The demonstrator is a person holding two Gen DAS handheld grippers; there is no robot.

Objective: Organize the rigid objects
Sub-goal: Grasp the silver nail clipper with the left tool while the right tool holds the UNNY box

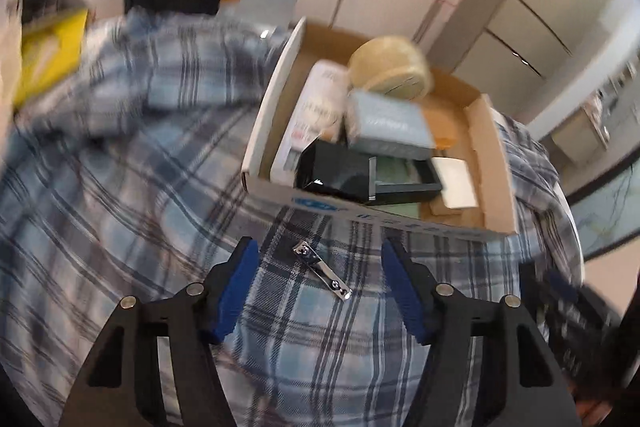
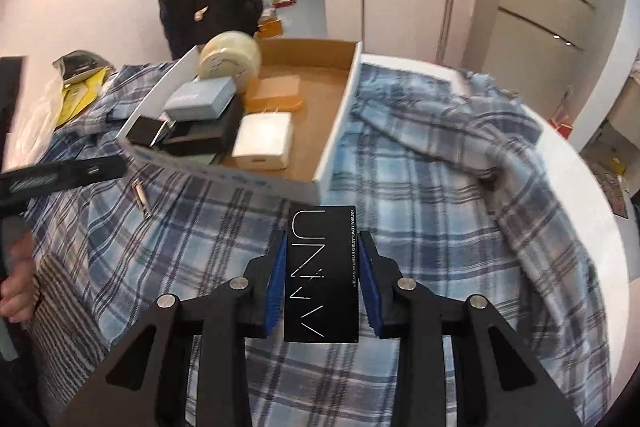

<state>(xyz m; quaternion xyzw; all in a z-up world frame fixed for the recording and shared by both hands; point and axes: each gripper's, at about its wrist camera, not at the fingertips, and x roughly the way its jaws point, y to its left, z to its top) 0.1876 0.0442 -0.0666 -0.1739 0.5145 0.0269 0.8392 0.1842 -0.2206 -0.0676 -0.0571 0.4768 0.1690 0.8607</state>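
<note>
While right tongs clench the black box, left tongs straddle the nail clipper, released.

Your clear ground: plaid cloth right of the cardboard box. Obstacles: box's crowded left half; nail clipper before its front wall.

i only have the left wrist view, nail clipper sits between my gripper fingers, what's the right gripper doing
Observer: The right gripper is shut on a slim black box with white lettering.
Operator: is it over the cardboard box yet
Observer: No, it is held short of the cardboard box, above the plaid cloth.
Operator: any free space in there
Observer: Yes, bare cardboard floor shows to the right of the white charger.
</note>
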